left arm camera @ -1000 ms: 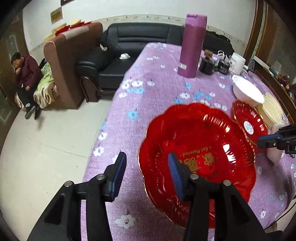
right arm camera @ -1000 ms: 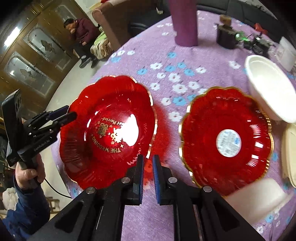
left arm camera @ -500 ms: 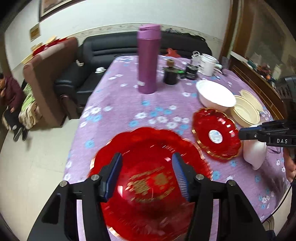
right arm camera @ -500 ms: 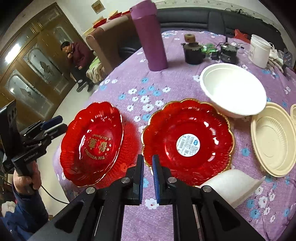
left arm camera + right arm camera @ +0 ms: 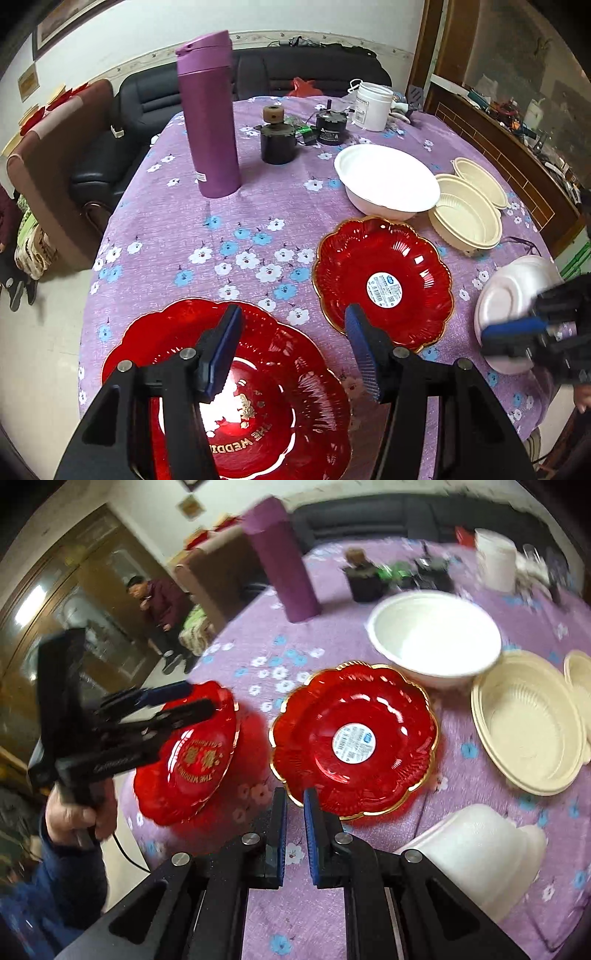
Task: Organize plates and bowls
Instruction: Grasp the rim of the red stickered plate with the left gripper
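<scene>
Clutter at the far end of my table, and the room behind it.

I see a tall purple flask (image 5: pixel 208 114) standing upright on the flowered purple tablecloth (image 5: pixel 236 221), with a small dark pot (image 5: pixel 277 142) near it and a white tub (image 5: pixel 373 105) further back. Beyond the table edge sits a black sofa (image 5: pixel 147 110) beside a brown armchair (image 5: pixel 55 147). In my right view a man in a dark red jacket (image 5: pixel 160 605) sits by wooden doors (image 5: pixel 55 602).

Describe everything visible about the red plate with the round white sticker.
The red plate looks like glossy, see-through plastic, with a scalloped flower-shaped rim edged in gold and ribbed sides. A round white barcode sticker sits at its centre. It lies flat on the purple flowered tablecloth, close to the white bowl. No gripper touches it.
</scene>
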Motion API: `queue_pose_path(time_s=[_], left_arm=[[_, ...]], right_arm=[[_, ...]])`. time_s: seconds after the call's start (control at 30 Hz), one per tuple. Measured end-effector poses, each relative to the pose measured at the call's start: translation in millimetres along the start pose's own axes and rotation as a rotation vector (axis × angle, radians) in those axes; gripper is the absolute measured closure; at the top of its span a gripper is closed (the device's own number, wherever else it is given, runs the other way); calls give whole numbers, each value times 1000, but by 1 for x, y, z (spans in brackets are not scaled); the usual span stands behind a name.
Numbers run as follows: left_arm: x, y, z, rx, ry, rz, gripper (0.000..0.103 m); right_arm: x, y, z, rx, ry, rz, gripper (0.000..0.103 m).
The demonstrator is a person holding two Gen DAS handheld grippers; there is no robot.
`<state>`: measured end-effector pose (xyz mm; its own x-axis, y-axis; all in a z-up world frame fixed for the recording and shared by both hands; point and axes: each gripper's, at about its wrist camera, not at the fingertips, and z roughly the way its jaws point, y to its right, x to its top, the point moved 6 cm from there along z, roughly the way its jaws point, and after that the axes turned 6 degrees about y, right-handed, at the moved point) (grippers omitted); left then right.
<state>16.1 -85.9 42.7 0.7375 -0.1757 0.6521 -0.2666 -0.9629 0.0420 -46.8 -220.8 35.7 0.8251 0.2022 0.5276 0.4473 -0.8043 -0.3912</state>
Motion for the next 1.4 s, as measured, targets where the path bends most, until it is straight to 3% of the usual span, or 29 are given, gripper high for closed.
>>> queue_pose_path(time_s=[0.2,0.37,0.43,0.5,0.6,0.77,1.1,1.17,1.23,1.4], left_arm=[[3,4,4,9,-14,18,46],[5,5,13,2,-44,17,46],[7,5,20,-2,-65,14,46],[8,5,27,-10,-84,7,46],[12,4,39,-5,-102,2,46],[15,3,58,2,-134,-3,46],[21,8,93,4,-193,4,54],[19,10,99,4,-207,7,63],[16,13,106,-15,-226,9,79],[9,25,112,-34,-242,35,85]], right_arm=[[-25,-33,-16,135,-17,-111,92],[-25,-55,-54,228,86,-184,92],[-12,-45,-73,206,155,-166,92],[3,-23,-81,123,197,-118,92],[21,30,-69,-31,173,17,92],[21,90,-26,-58,93,229,92],[18,115,11,-37,26,323,92],[18,118,18,-50,8,322,92],[18,121,25,-55,-5,317,92],[21,121,34,-28,-12,310,92]])
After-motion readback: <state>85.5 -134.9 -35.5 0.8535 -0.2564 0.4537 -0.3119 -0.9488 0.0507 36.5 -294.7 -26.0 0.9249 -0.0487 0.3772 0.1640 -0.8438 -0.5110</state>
